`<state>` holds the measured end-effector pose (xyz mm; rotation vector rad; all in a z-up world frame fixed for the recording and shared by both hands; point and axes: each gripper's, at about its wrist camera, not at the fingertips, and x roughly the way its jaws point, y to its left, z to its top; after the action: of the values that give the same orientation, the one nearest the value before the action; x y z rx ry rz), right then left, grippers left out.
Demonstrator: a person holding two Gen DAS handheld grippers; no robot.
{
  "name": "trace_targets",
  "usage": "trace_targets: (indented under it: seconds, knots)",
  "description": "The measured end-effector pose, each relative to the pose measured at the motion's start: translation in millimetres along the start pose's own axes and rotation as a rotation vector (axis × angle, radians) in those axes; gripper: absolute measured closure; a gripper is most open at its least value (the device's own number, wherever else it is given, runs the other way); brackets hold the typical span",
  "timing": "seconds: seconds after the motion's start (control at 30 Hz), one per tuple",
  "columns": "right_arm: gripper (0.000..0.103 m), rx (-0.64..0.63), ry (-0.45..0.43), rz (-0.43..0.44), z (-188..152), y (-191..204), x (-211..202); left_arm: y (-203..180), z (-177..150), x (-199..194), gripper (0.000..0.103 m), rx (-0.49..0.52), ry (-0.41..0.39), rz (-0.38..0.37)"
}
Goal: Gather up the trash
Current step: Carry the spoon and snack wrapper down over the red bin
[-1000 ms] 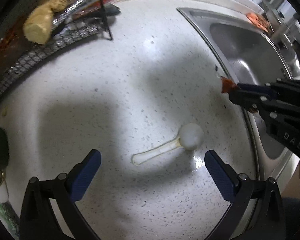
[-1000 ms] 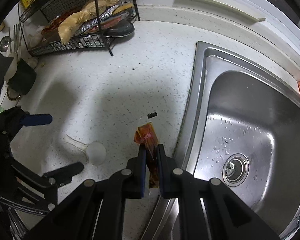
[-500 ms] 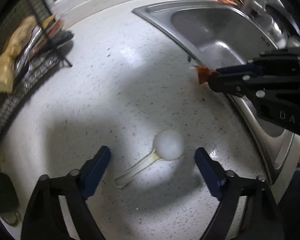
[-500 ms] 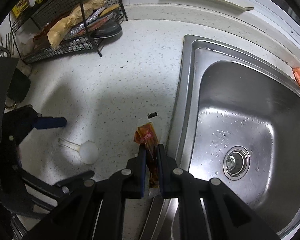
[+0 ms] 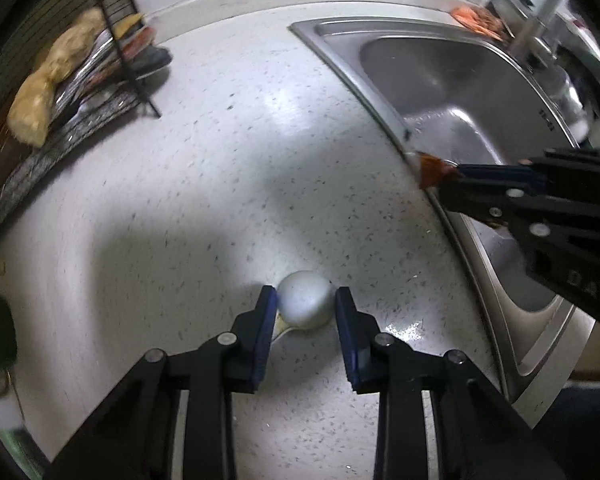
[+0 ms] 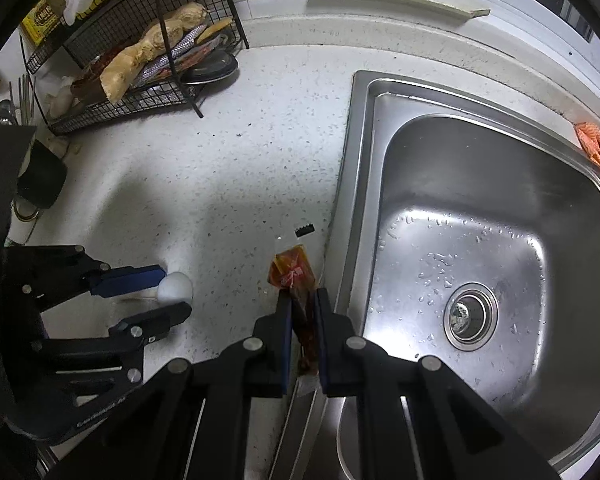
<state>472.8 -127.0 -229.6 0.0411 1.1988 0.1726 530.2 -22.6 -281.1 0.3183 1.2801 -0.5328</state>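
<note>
Two grippers are recorded over a speckled countertop [image 5: 228,184]:
- left gripper [image 5: 306,308]: jaws just closed inward, pads clamped on the bowl of a white plastic spoon [image 5: 306,304] lying left of the sink [image 6: 480,200].
- right gripper [image 6: 302,312]: jaws clamped on a brown sauce packet [image 6: 294,274], held beside the sink's left rim.

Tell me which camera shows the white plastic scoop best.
The left wrist view: the white plastic scoop sits close and central between the left gripper pads, bowl and handle stub visible. In the right wrist view it is small, at the left, partly hidden by that gripper.
</note>
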Motion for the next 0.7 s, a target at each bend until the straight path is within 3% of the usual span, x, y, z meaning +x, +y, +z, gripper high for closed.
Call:
trace_targets:
  seconds: [0.23,0.43,0.7]
  knots:
    - [0.093,-0.018,-0.02,0.0,-10.4,2.8,-20.5,-0.7,-10.8,-16.7,0.075,-0.077,-0.03,0.035]
    - [0.093,-0.023,-0.042,0.004,-25.9,2.4,-40.6,-5.1,-23.1,-54.5,0.075,-0.114,-0.106,0.05]
    - [0.093,-0.017,-0.073,0.011,-62.5,-3.6,-77.0,-33.7,-37.7,-80.1,0.075,-0.146,-0.148,0.062]
